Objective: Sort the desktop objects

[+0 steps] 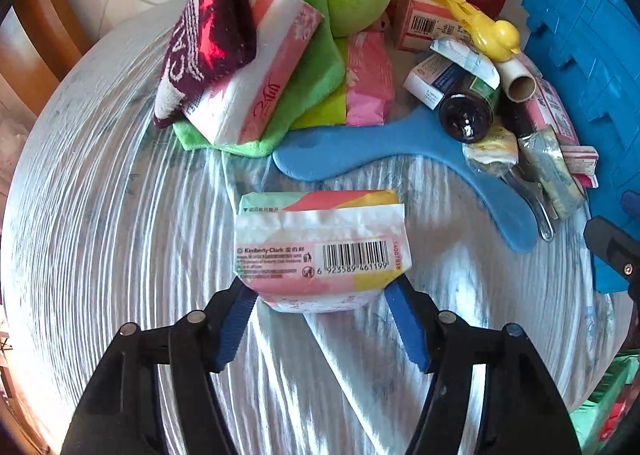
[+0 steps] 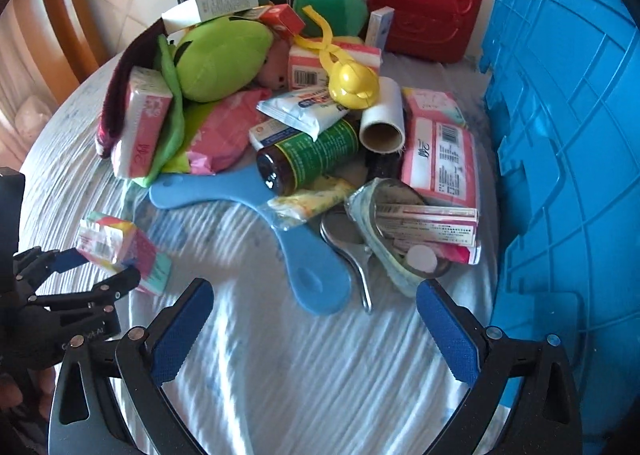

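Note:
My left gripper (image 1: 322, 291) is shut on a small Kimberly-Clark tissue pack (image 1: 322, 251) with pink, yellow and green print, held between its blue pads just above the table. The pack and left gripper also show at the left of the right wrist view (image 2: 116, 247). My right gripper (image 2: 316, 319) is open and empty above the cloth, near a blue boomerang (image 2: 304, 255). Behind lies a heap: larger pink tissue packs (image 2: 440, 151), a brown bottle (image 2: 308, 159), a green plush (image 2: 224, 59), a yellow duck clip (image 2: 354, 85).
A blue plastic crate (image 2: 568, 135) stands at the right. A red toy case (image 2: 408, 3) stands at the back. A hand mirror (image 2: 352, 251), a cardboard roll (image 2: 384, 119) and small boxes lie in the heap. The round table (image 1: 100, 215) has a shiny white cloth.

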A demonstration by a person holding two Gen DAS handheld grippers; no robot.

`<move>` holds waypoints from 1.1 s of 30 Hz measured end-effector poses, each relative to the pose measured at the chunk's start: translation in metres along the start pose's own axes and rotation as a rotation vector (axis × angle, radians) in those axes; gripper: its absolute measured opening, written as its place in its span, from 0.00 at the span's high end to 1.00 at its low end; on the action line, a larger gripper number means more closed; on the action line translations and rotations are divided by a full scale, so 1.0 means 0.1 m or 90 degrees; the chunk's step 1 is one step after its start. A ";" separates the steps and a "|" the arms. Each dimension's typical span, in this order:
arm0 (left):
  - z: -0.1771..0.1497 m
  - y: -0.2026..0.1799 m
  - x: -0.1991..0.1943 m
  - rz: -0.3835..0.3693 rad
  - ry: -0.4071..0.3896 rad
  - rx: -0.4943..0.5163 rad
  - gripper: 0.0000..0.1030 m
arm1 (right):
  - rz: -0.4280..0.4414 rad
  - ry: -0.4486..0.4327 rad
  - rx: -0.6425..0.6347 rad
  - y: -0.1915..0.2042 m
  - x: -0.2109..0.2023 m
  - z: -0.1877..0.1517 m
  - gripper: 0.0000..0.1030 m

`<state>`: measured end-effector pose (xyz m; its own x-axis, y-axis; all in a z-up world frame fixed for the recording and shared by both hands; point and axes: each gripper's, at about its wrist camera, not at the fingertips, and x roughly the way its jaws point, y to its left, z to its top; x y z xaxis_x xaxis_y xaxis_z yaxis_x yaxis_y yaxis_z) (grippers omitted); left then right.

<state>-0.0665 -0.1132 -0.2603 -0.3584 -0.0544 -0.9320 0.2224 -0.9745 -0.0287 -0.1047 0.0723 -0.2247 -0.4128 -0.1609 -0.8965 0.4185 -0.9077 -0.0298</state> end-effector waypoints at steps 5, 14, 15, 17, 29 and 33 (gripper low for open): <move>0.18 -0.08 -0.12 -0.010 -0.034 0.012 0.40 | -0.006 0.008 0.025 -0.15 0.10 0.11 0.00; 0.60 -0.46 -0.04 -0.048 -0.074 0.081 0.40 | -0.025 0.005 0.087 -0.48 0.26 0.30 0.00; 0.63 -0.50 0.00 -0.050 -0.071 0.090 0.40 | -0.034 0.008 0.085 -0.49 0.29 0.30 0.05; 0.67 -0.57 0.10 -0.058 -0.064 0.104 0.40 | -0.039 0.012 0.084 -0.51 0.37 0.33 0.18; 0.88 -0.69 0.27 -0.046 -0.065 0.139 0.40 | -0.040 0.030 0.061 -0.59 0.65 0.43 0.50; 0.90 -0.67 0.29 -0.045 -0.062 0.139 0.40 | -0.007 0.013 0.040 -0.49 0.59 0.49 0.50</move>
<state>-0.1733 -0.0688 -0.2529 -0.4545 0.0047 -0.8907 -0.0038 -1.0000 -0.0033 -0.1893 0.0882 -0.2545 -0.4000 -0.1428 -0.9053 0.3619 -0.9321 -0.0129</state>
